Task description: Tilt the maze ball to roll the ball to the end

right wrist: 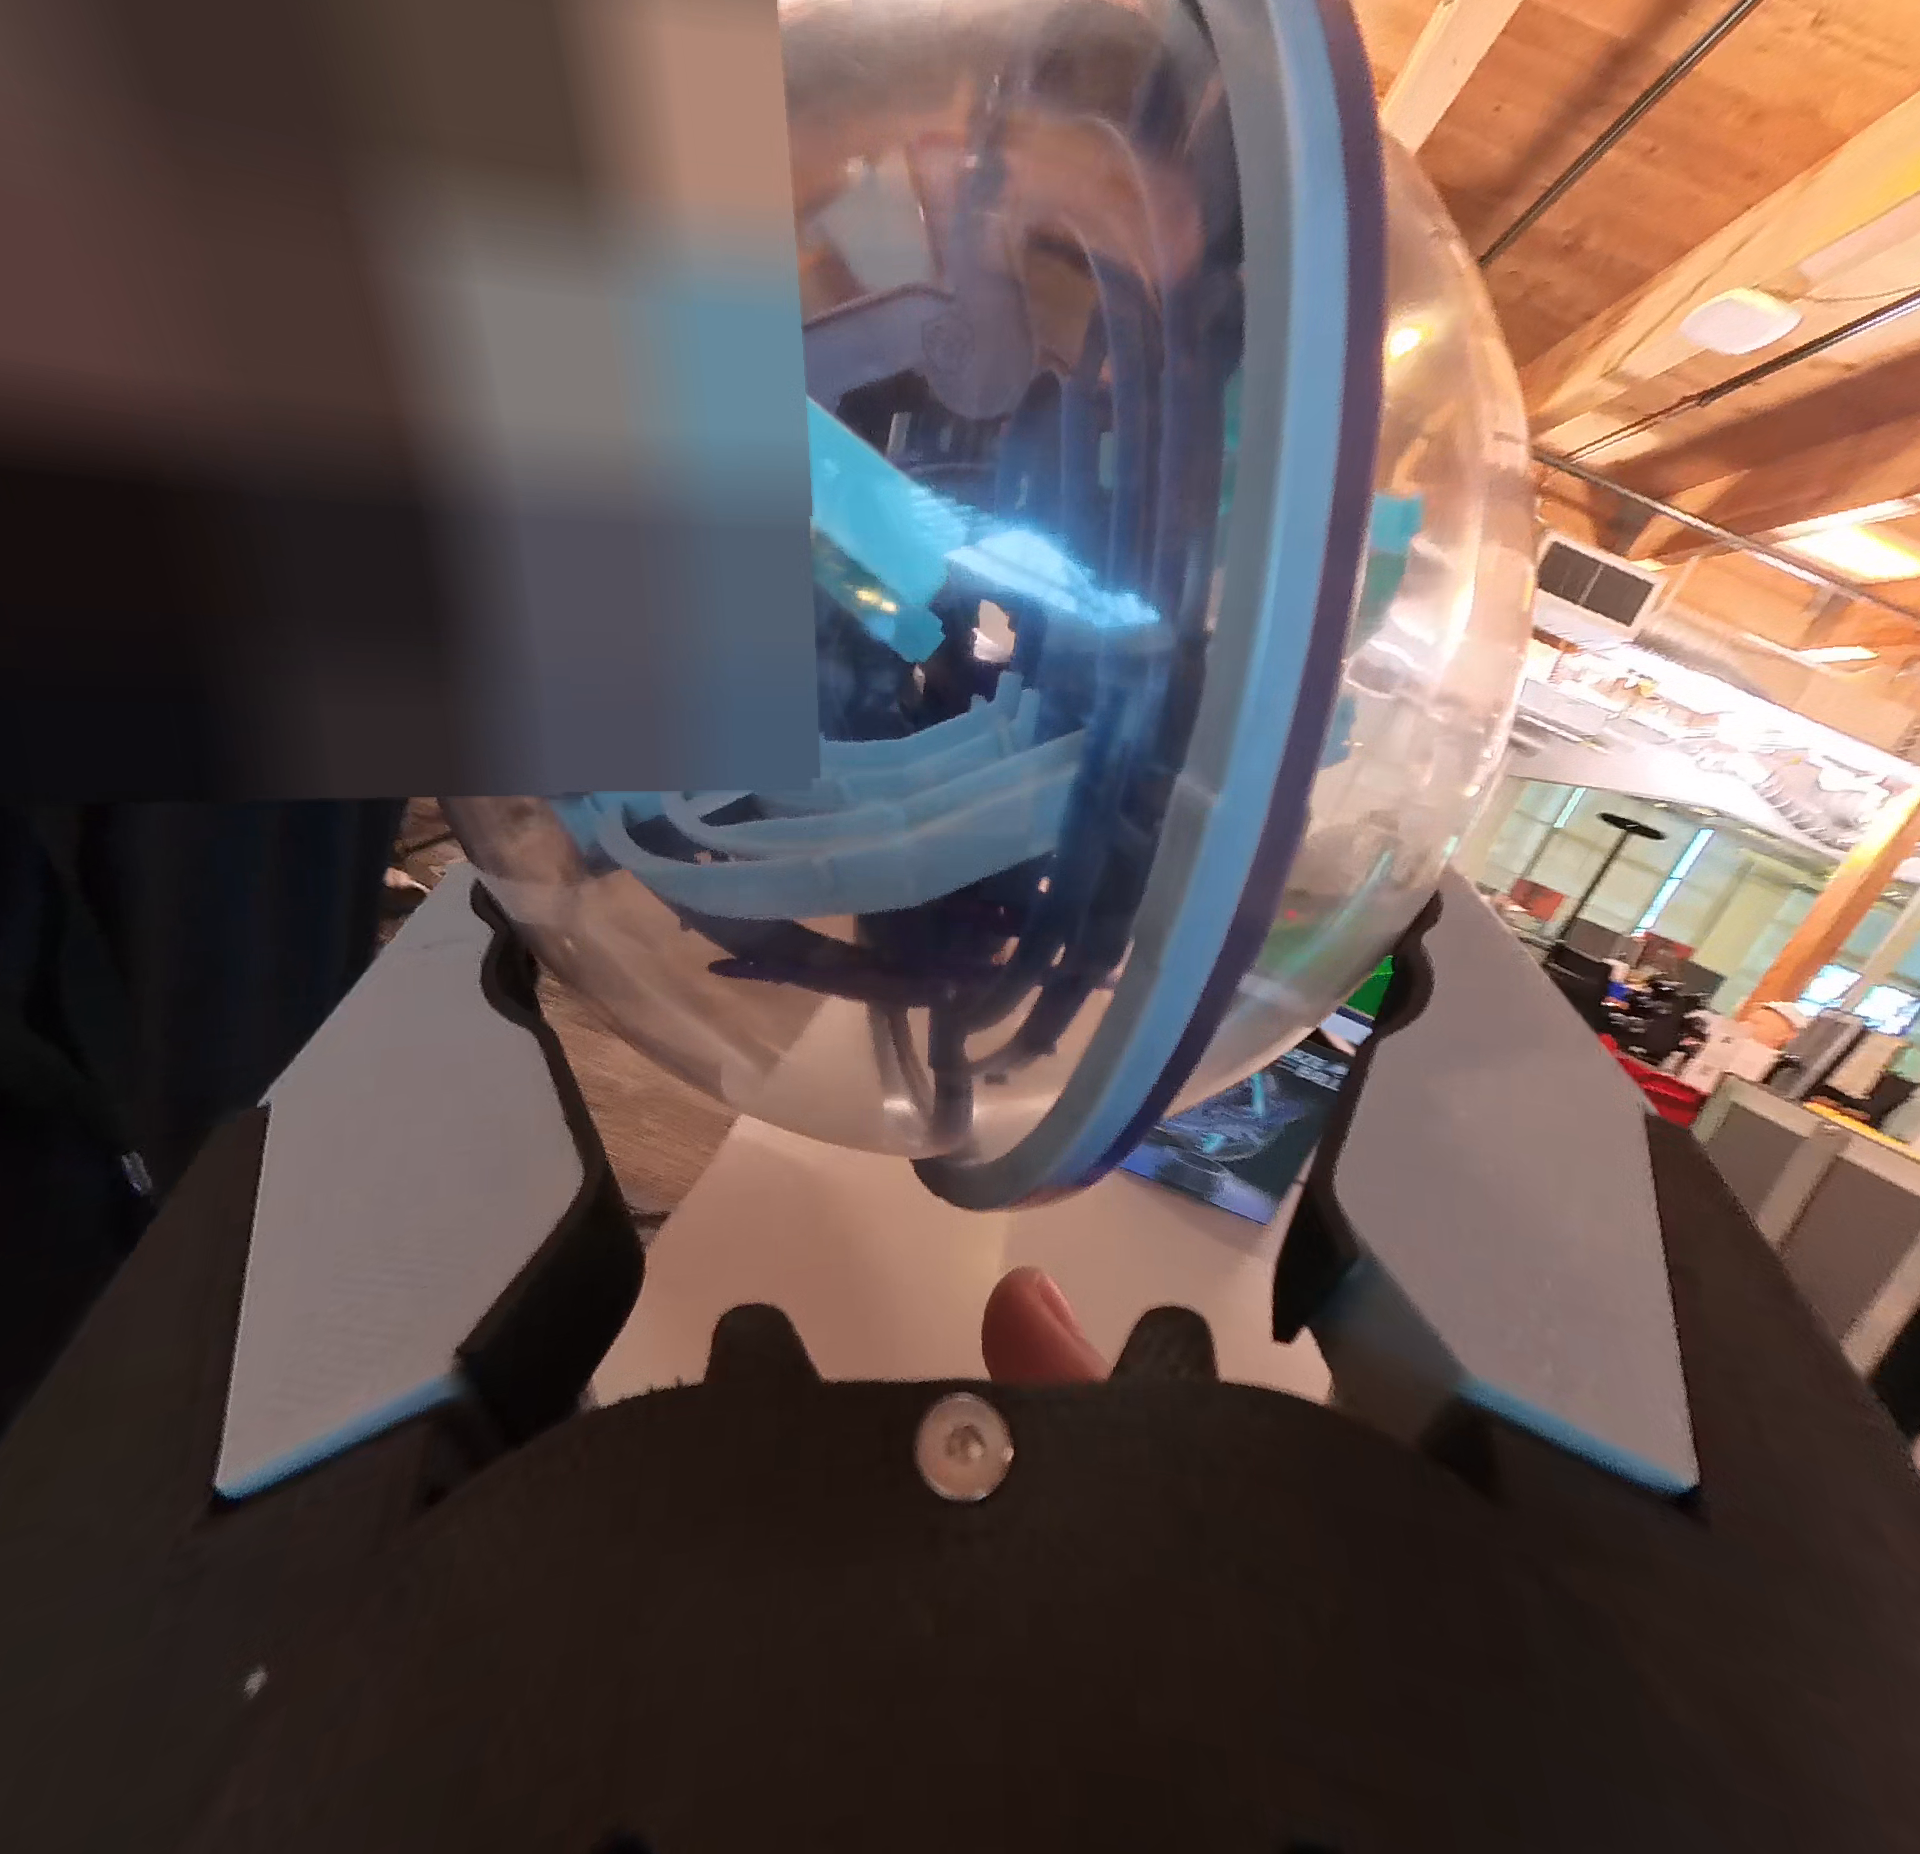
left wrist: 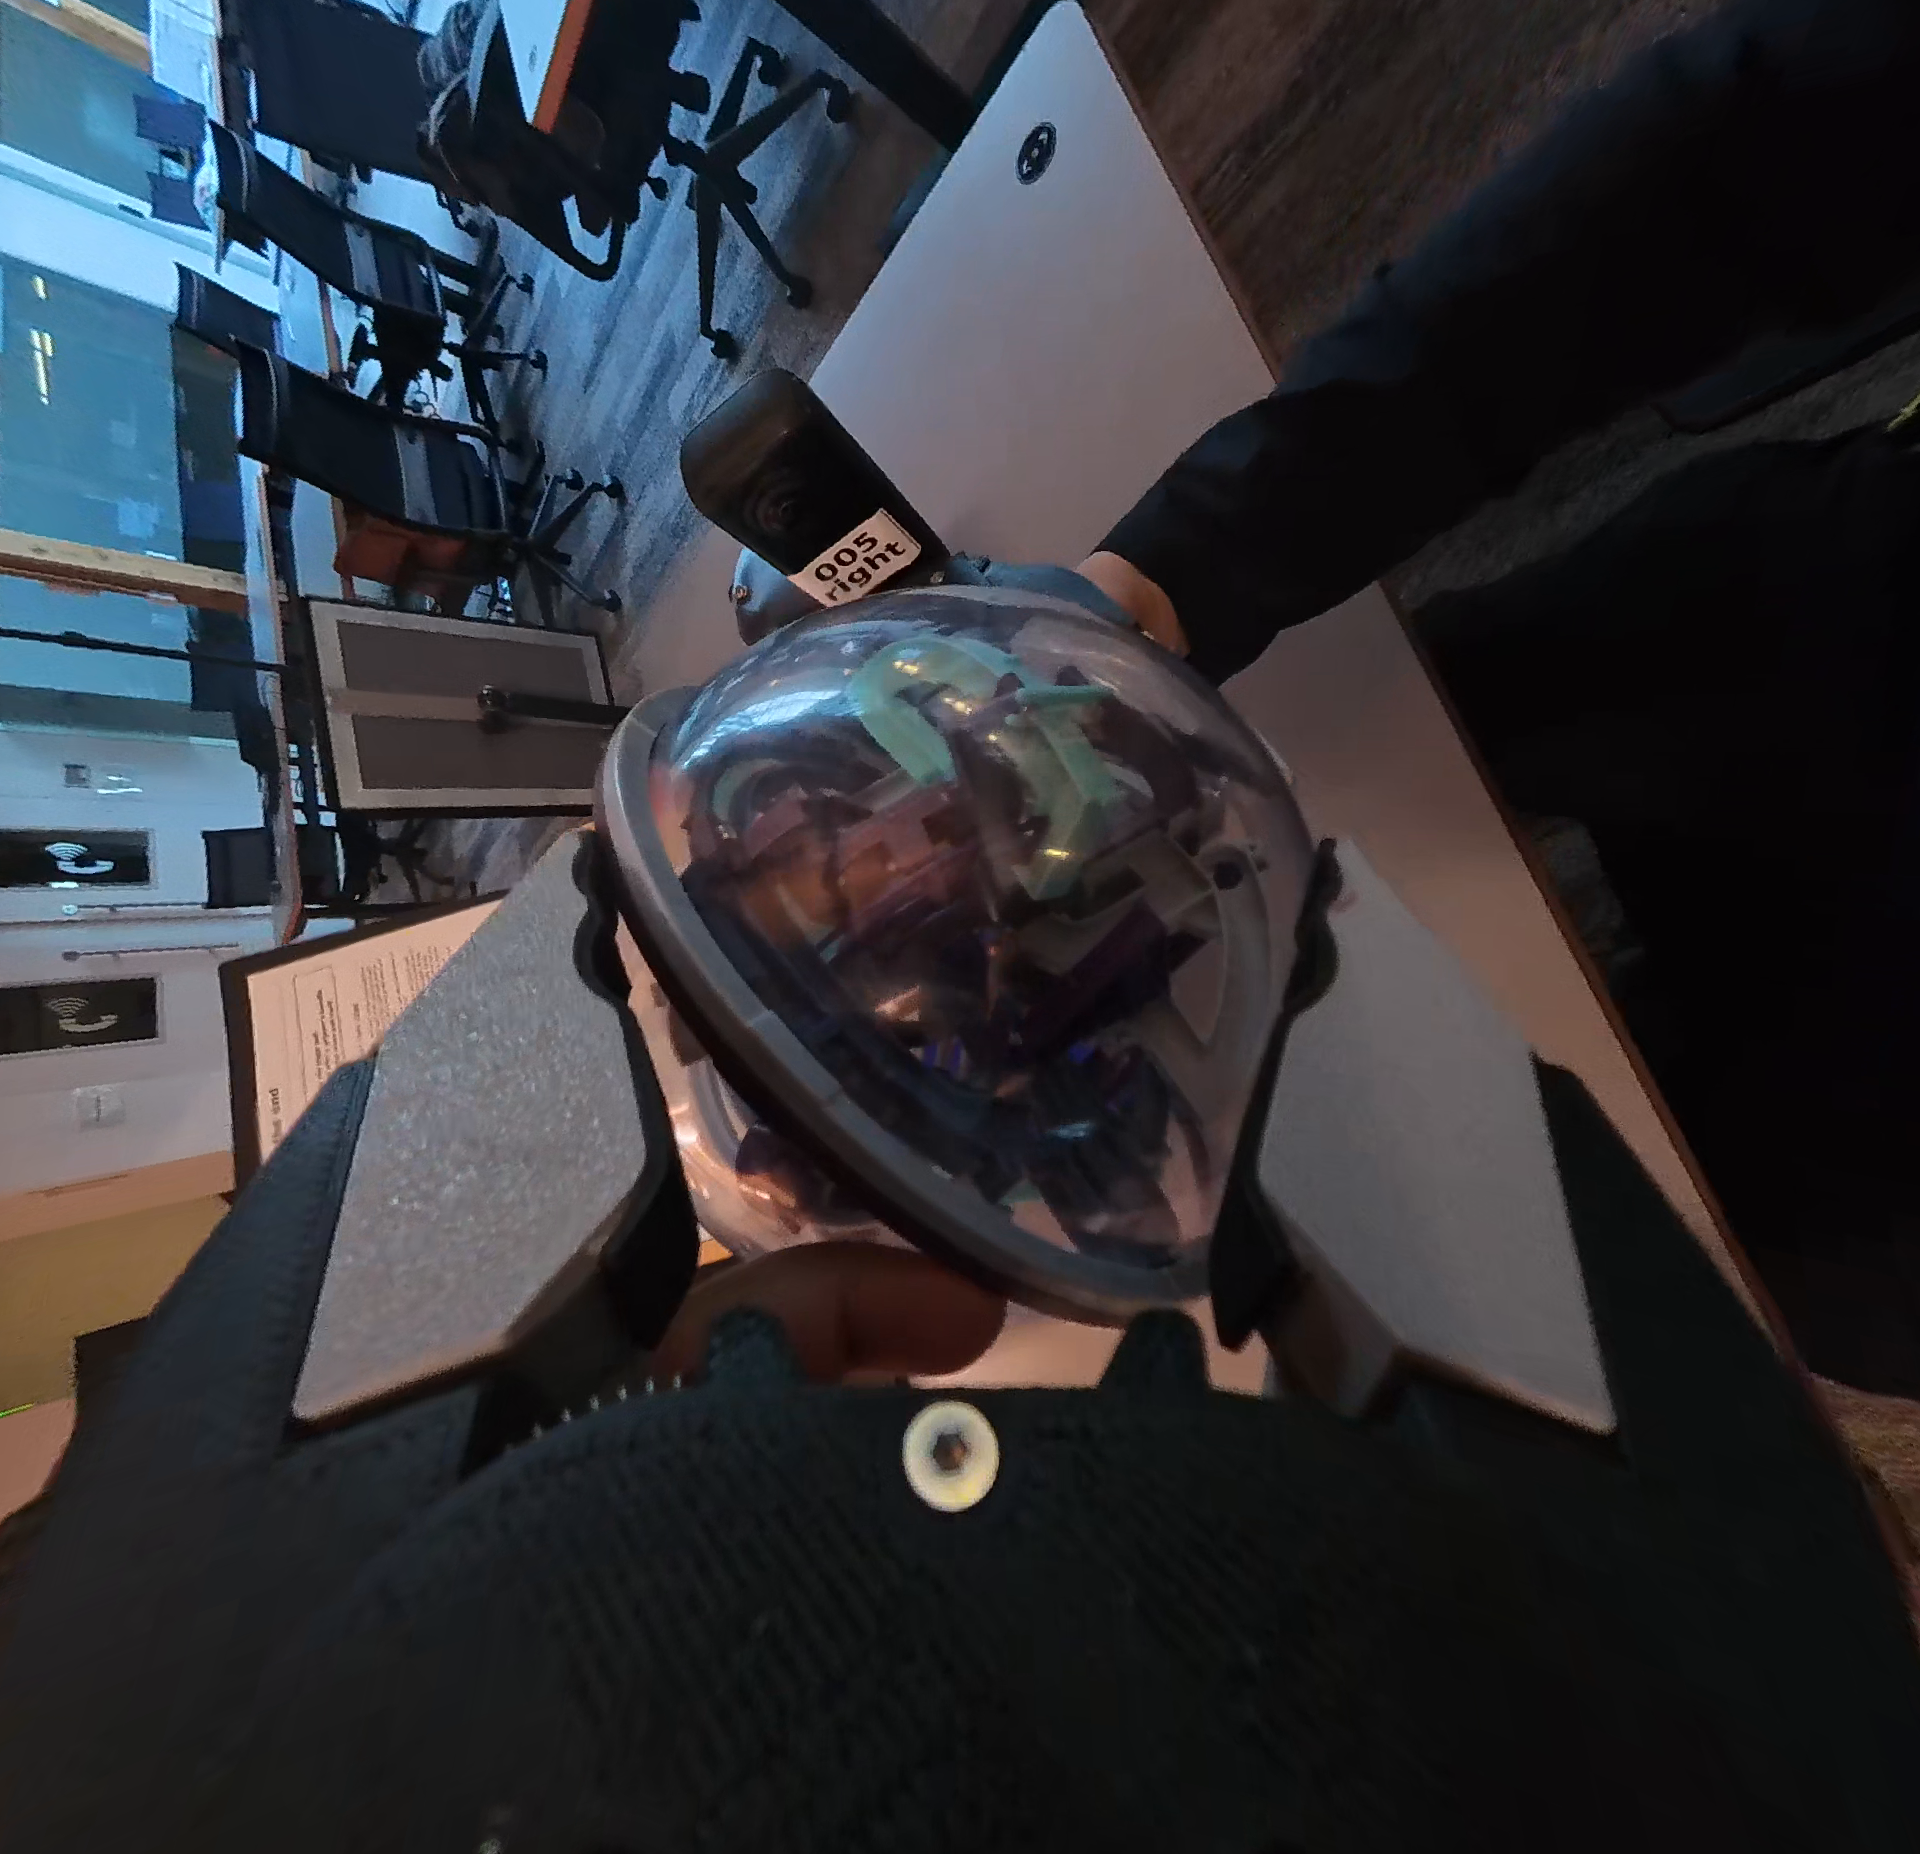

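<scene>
1. Holding the maze ball (left wrist: 966,931) between both tools, you have it raised above the pale surface (left wrist: 1049,277), clear of it.
2. Your left gripper (left wrist: 951,973) is spread wide, its two fingers (left wrist: 608,931) pressed against opposite sides of the clear sphere, so it is clamped on the maze ball.
3. Your right gripper (right wrist: 961,957) is likewise opened wide and closed on the same ball (right wrist: 1039,661), one finger (right wrist: 520,983) on each flank.
4. In the left wrist view, the grey seam ring (left wrist: 727,983) runs on a slant, so the ball is tilted; green and purple tracks show inside.
5. In the right wrist view, the blue seam ring (right wrist: 1288,557) stands nearly upright, with pale blue tracks inside the shell.
6. You cannot tell where the small ball inside lies; the tracks are too dark and blurred.
7. Your hand (left wrist: 1138,599) and dark sleeve (left wrist: 1455,433) show behind the ball, beside the right tool's camera (left wrist: 790,485).
</scene>
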Tool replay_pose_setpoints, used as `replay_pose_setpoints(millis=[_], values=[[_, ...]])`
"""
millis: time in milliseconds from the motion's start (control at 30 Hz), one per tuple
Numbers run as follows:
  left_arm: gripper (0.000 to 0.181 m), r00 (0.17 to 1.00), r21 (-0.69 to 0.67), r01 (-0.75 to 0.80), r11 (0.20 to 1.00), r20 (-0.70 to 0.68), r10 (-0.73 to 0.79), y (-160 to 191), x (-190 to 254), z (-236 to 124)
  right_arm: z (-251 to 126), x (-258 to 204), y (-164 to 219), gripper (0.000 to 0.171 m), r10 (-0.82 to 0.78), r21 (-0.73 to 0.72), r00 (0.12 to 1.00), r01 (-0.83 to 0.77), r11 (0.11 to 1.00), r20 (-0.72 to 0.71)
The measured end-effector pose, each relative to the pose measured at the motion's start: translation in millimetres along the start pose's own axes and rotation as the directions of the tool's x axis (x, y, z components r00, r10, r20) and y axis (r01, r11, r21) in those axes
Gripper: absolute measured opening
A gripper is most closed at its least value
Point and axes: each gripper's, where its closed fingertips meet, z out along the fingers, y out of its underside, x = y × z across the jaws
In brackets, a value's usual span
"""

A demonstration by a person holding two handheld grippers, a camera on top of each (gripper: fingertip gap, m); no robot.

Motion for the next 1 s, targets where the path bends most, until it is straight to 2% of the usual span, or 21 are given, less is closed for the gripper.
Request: replay_pose_setpoints(millis=[267, 400, 633, 1000], values=[[0.128, 0.995, -0.005, -0.101, 0.995, -0.003, 0.101, -5, 12, 6, -4, -5, 6, 0.158, -0.098, -0.084, 0.994, 0.094, 0.992, -0.044], [0.128, 0.986, 0.046, -0.167, 0.985, 0.019, 0.167, 0, 24, 6, -6, -8, 18, 0.158, -0.158, -0.192, 0.984, 0.141, 0.971, -0.079], [0.128, 0.971, 0.18, -0.241, 0.954, 0.046, 0.237, 15, 43, 12, -11, -11, 39, 0.158, -0.218, -0.296, 0.965, 0.169, 0.94, -0.143], [0.128, 0.978, 0.266, -0.211, 0.941, 0.06, 0.202, 46, 100, 50, -34, -47, 111, 0.157, -0.179, -0.456, 0.969, 0.084, 0.886, -0.17]])
